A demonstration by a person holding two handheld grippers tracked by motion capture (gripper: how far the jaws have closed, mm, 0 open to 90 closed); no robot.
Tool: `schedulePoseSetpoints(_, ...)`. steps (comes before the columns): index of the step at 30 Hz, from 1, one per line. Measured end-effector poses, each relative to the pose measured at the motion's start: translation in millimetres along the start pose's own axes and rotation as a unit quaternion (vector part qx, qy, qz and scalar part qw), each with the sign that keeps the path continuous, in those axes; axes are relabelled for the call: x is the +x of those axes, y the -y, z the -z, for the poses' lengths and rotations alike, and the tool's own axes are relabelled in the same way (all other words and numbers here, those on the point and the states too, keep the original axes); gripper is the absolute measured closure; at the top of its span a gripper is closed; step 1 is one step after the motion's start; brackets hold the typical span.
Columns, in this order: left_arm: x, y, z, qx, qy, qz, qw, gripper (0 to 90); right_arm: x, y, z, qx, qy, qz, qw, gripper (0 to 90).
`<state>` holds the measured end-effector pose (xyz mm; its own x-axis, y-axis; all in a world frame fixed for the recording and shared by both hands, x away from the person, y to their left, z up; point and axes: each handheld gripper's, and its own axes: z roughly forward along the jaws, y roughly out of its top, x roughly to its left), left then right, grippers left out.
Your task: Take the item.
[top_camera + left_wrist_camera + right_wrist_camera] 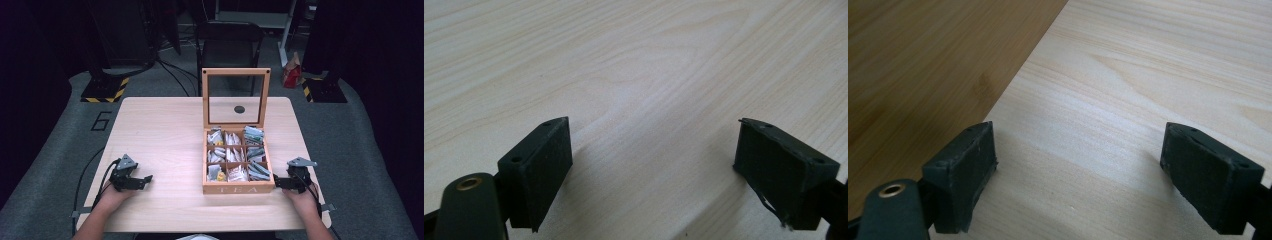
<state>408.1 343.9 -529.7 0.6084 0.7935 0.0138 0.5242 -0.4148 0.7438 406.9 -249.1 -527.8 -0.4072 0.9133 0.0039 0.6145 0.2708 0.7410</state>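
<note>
We have both grippers resting low on the worktop (160, 130), each with its fingers spread wide and nothing between them. In the left gripper view the left gripper (651, 165) looks out over bare pale wood only; in the right gripper view the right gripper (1078, 170) has the same pale wood between its fingers, with a darker brown wooden wall (923, 65) running along just beyond its left finger (965, 175).

We take that wall to be the side of the tea box (238, 188), which stands open on the worktop with its framed glass lid (236, 98) upright at the far edge. Its nine compartments are packed with tea sachets (236, 156), most of them standing on edge.

From the high view, the right gripper (286, 183) sits just beside the box's near right corner, possibly touching it; we cannot tell for sure. The left gripper (141, 181) is well apart from the box, with open worktop between its fingers and the box's left wall. So the box lies straight ahead of the left fingers and just to the inside of the right fingers.

We judge the right hand (302, 196) the better placed for a first reach: it would need to lift and swing inward over the near wall to come down on the sachets, whose thin edges run roughly front to back.
</note>
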Motion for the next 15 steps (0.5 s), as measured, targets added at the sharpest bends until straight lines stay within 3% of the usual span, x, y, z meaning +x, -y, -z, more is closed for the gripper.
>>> schedulePoseSetpoints(15, 0.0, 0.0, 0.0, 0.000, 0.000, 0.000, 1.0000, 14.8, 0.8, 0.3, 0.5, -0.004, -0.001, -0.001, 1.0000, 16.1)
